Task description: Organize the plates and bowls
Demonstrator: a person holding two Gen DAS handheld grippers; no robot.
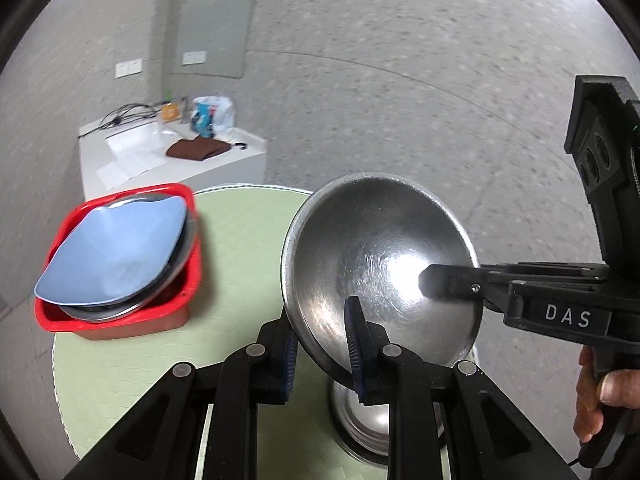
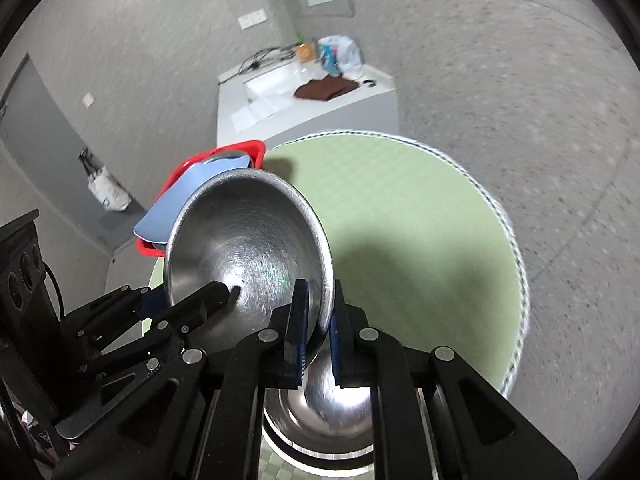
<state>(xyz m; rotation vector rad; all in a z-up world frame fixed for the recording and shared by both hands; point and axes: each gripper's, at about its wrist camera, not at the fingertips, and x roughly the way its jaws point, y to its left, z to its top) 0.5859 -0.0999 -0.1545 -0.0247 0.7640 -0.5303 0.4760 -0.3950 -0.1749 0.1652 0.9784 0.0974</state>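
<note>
A steel bowl [image 1: 372, 256] is held tilted above the round green table [image 1: 240, 240], its hollow facing the cameras. My left gripper [image 1: 320, 344] is shut on its lower rim. My right gripper [image 2: 318, 340] is shut on the bowl's [image 2: 244, 244] rim from the other side; it also shows in the left wrist view [image 1: 444, 286]. The left gripper shows in the right wrist view [image 2: 192, 304]. Below the bowl stands a stack of steel bowls [image 2: 320, 416]. A red tub [image 1: 188, 280] at the table's left holds a blue plate [image 1: 116, 248] on steel plates.
A white cabinet [image 1: 224, 168] stands behind the table with a brown cloth [image 1: 196, 148], a plastic bag and cables. The green table's edge [image 2: 516, 240] curves to the right over grey floor. A white bag [image 2: 108, 188] leans on the wall at the left.
</note>
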